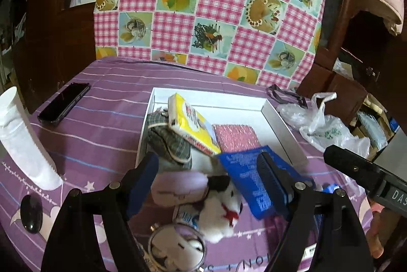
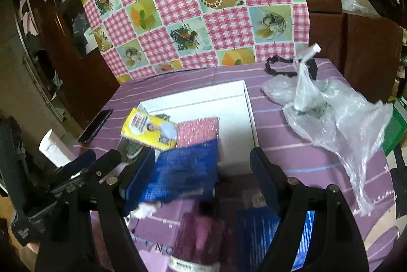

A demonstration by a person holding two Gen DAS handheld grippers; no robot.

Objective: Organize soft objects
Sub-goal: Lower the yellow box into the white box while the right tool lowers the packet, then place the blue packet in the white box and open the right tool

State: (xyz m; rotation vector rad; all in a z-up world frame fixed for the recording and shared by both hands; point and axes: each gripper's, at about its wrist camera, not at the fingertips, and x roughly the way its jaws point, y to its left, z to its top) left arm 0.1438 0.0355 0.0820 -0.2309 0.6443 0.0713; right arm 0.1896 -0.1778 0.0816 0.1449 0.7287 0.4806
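A white shallow box [image 1: 285, 129] [image 2: 250, 119] on the purple cloth holds a grey checked cloth item [image 1: 165, 139], a yellow tissue pack [image 1: 193, 127] [image 2: 150, 129] and a pink sparkly pad [image 1: 236, 137] [image 2: 198, 132]. A blue packet [image 1: 246, 178] [image 2: 183, 175] lies tilted over the box's near edge. My left gripper [image 1: 207, 178] is open above a small white-and-black plush toy [image 1: 221, 211] and a lilac soft item [image 1: 178, 188]. My right gripper [image 2: 203, 170] is open around the blue packet; whether the packet touches a finger is unclear. A magenta soft item [image 2: 201, 233] lies below it.
A black phone [image 1: 64, 103] and a white tube [image 1: 23, 142] lie at left. A crumpled clear plastic bag [image 2: 328, 117] [image 1: 323, 124] and a black strap [image 2: 287, 68] sit at right. A round mirror [image 1: 175, 249] lies near the front. A checked cloth [image 1: 203, 5] hangs behind.
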